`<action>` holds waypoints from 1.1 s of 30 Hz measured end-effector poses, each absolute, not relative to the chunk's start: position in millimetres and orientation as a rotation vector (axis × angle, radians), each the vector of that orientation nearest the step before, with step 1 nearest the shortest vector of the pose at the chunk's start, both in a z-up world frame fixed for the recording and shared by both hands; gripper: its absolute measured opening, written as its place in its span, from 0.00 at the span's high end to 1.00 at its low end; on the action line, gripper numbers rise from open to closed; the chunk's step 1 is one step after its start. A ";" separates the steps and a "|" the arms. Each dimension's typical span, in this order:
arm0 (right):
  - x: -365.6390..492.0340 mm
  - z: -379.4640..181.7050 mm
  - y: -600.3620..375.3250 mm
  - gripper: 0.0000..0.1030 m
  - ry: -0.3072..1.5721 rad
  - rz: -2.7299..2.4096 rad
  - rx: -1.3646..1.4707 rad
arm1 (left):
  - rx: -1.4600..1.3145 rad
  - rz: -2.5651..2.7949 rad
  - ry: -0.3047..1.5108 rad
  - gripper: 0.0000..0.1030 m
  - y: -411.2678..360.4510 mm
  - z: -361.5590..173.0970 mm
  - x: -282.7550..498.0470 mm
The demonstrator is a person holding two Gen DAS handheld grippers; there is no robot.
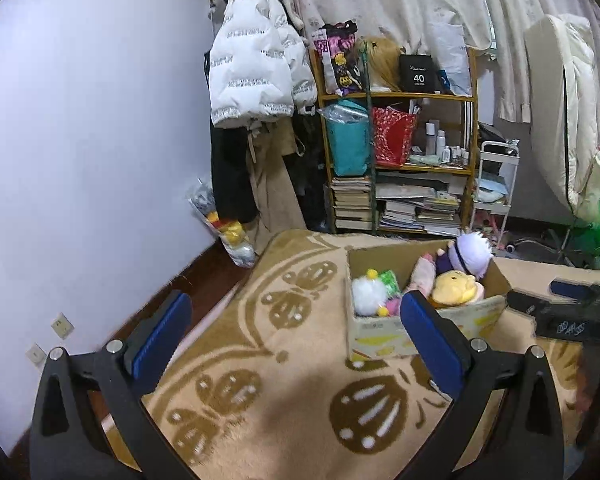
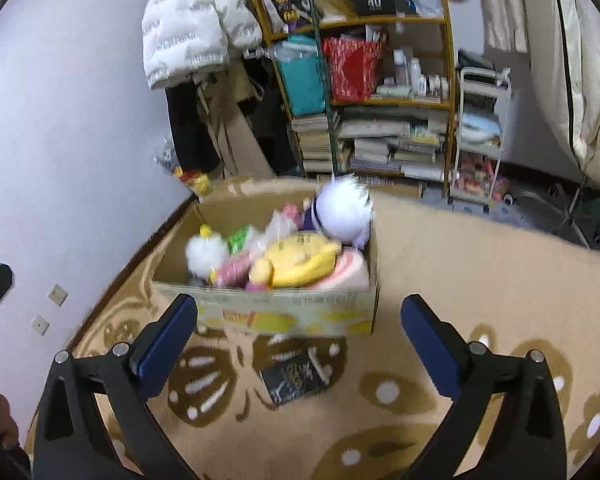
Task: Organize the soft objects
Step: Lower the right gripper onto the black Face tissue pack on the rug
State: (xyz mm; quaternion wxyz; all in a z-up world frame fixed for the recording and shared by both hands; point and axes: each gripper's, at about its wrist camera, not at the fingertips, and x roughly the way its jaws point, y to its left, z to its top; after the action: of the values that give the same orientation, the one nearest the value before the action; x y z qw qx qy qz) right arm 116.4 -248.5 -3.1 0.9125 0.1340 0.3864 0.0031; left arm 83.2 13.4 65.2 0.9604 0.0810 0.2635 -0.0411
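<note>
A cardboard box (image 1: 384,336) (image 2: 300,312) stands on the tan patterned carpet and holds several soft toys: a yellow plush (image 1: 454,288) (image 2: 296,260), a white-haired doll (image 1: 470,252) (image 2: 342,208), a white fluffy toy (image 1: 366,296) (image 2: 204,256) and a pink plush (image 2: 348,270). My left gripper (image 1: 296,328) is open and empty, above the carpet left of the box. My right gripper (image 2: 300,332) is open and empty, just in front of the box; it also shows at the right edge of the left wrist view (image 1: 568,300).
A small dark card (image 2: 296,376) lies on the carpet in front of the box. A bookshelf (image 1: 396,152) with bags and books, hanging coats (image 1: 256,64), a white trolley (image 2: 480,140) and a bag of plush toys (image 1: 228,232) line the far wall.
</note>
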 end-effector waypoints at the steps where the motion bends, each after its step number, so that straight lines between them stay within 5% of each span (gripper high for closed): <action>1: 116.2 -9.7 -247.0 0.00 0.811 0.003 0.273 | 0.163 -0.086 0.539 0.00 12.2 63.0 82.6; 22: 141.8 -118.0 -209.9 0.00 1.031 0.044 0.203 | 0.190 -0.159 0.603 0.00 -11.9 23.0 81.3; 25: 145.2 -127.8 -203.7 0.09 1.064 0.056 0.179 | 0.187 -0.158 0.607 0.00 -13.8 23.5 83.3; 33: 151.2 -162.7 -195.7 0.09 1.143 0.076 0.164 | 0.203 -0.171 0.603 0.00 -16.3 27.4 84.0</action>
State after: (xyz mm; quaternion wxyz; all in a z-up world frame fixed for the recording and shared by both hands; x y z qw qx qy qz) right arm 151.2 -195.7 -162.7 0.8371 0.0776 0.5403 0.0359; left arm 84.0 -16.3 27.4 0.9462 0.0995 0.2961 -0.0840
